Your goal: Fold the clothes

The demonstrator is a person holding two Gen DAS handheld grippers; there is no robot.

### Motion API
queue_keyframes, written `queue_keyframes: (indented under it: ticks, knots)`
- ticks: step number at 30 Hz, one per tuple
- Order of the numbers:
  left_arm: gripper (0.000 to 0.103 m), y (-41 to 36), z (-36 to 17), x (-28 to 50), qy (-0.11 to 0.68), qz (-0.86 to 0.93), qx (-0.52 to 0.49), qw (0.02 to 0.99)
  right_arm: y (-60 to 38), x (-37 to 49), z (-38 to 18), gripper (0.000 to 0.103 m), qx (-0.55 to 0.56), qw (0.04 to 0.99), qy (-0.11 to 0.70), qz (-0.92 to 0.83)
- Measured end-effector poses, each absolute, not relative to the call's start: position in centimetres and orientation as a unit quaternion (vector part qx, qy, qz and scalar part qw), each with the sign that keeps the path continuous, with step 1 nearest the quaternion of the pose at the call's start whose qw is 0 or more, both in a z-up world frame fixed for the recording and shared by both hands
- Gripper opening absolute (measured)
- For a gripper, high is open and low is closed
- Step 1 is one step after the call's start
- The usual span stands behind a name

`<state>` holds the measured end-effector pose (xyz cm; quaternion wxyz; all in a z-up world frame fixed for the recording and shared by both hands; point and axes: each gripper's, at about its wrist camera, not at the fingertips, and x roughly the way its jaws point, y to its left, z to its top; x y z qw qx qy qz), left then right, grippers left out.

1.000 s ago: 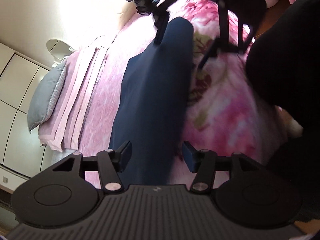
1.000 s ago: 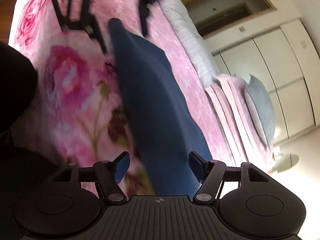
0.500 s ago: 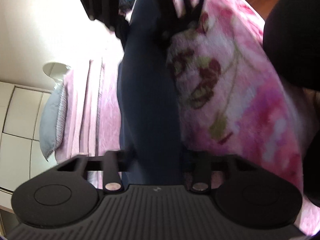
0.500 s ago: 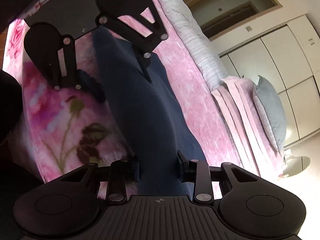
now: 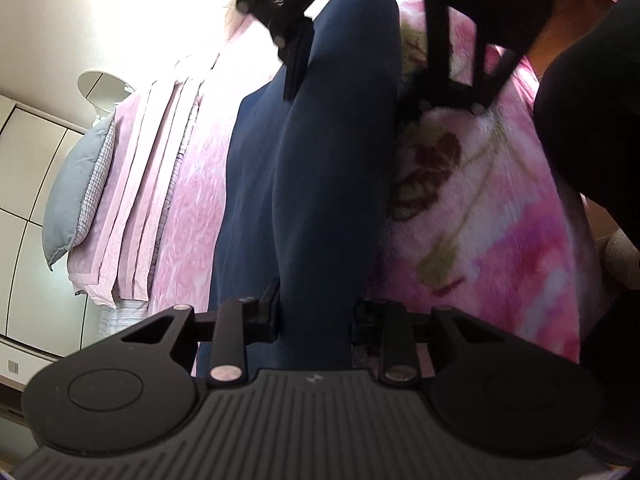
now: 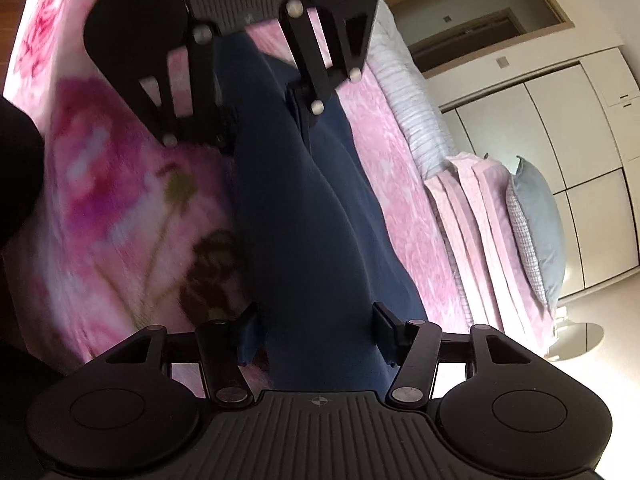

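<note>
Garment (image 5: 332, 152) between both grippers' fingers.

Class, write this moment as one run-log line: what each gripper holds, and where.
left gripper: shut on navy garment | right gripper: shut on navy garment | fold raised over floral blanket | pillow at bed head

We saw a plain navy blue garment (image 5: 320, 168) lying on a fleece blanket (image 5: 480, 216) of white and bright pink, printed with large flowers that had dark maroon blooms and olive-green stems. Beyond it we found a paler pink bedspread (image 6: 404, 200) with a mottled pattern, a stack of light pink folded bedding (image 6: 476, 216), and a grey pillow (image 6: 544, 232) backed by a fine grey-and-white check. Both the left gripper (image 5: 316, 316) and the right gripper (image 6: 316, 328) were matte black with silver rivets, and the wardrobe doors (image 6: 592, 152) were cream with thin dark seams.
</note>
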<state>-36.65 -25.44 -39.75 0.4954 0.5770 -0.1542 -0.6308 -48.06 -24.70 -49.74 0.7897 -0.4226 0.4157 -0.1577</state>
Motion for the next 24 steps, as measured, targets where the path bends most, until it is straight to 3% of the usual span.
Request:
queue_keyframes:
  ticks: [18,19,20,24]
  knots:
    - [0.025,-25.3,-40.0,-36.7,-0.150,-0.625,0.582,0.498,-28.0,-50.6,-50.4,0.055,-0.415,0.778,0.435,-0.184]
    - [0.025,-25.3,-40.0,-36.6,-0.150,-0.626,0.581,0.498,-27.6,-51.0,-50.5,0.053,-0.414,0.778,0.436,-0.184]
    - [0.025,-25.3,-40.0,-36.6,-0.149,-0.626,0.581,0.499,-27.3,-51.4,-50.6,0.045,-0.413,0.778,0.437,-0.185]
    - [0.025,-24.6,-40.1,-36.4,-0.153,-0.621,0.583,0.501,-27.2,-52.8,-50.5,0.044,-0.414,0.779,0.432,-0.185]
